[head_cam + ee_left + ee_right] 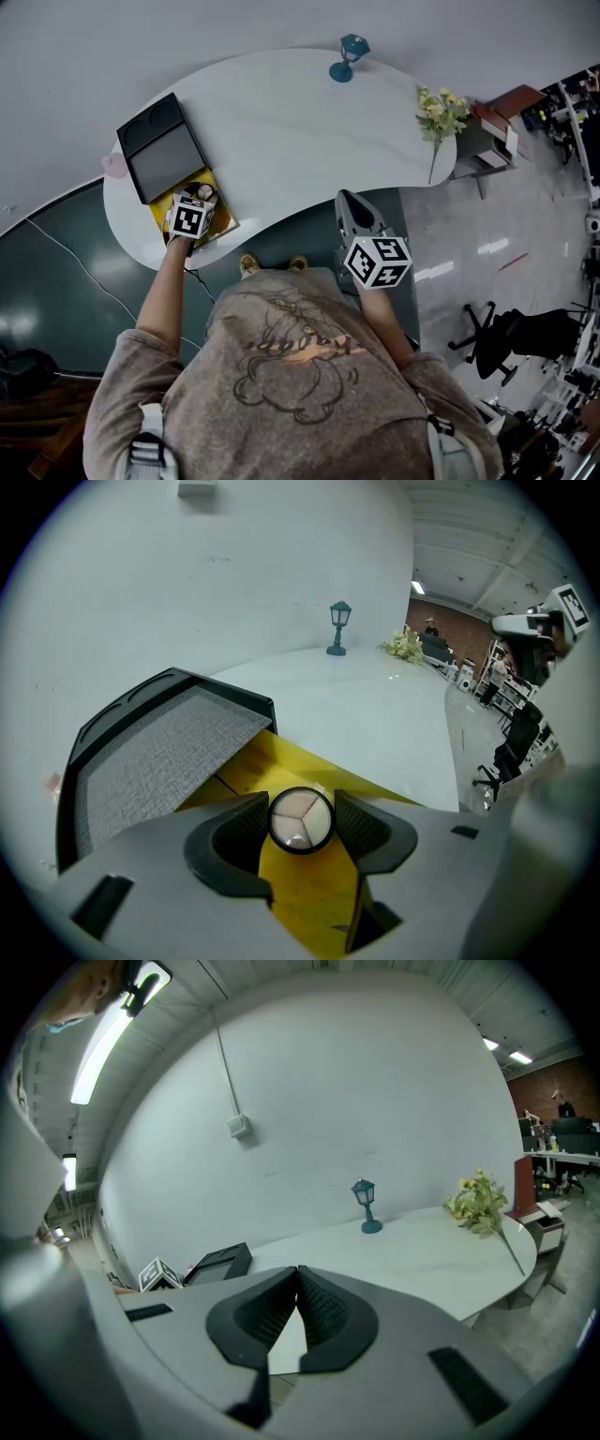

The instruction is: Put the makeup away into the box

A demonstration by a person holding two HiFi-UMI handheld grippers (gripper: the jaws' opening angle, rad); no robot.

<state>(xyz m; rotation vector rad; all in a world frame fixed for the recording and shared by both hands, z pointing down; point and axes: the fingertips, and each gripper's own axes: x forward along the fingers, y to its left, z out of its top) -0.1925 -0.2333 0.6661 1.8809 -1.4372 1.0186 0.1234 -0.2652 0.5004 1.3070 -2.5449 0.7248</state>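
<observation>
Progress: mid-delivery! The round compact (301,819) hangs right over the open yellow box (314,907) and is not yet set down inside.
Box: sits at the near left end of the table (300,122), dark lid (159,752) flipped back (grey lining up).
Left gripper (198,195): jaws partly spread and clamped on the compact's rim, one pad each side, nose tilted down into the box.
Right gripper (297,1283): pads pressed together, nothing between them, out by the table's near edge and well apart from the box.
Left to do: by my read, lower the compact in and release it. I can't pick out more makeup waiting.
</observation>
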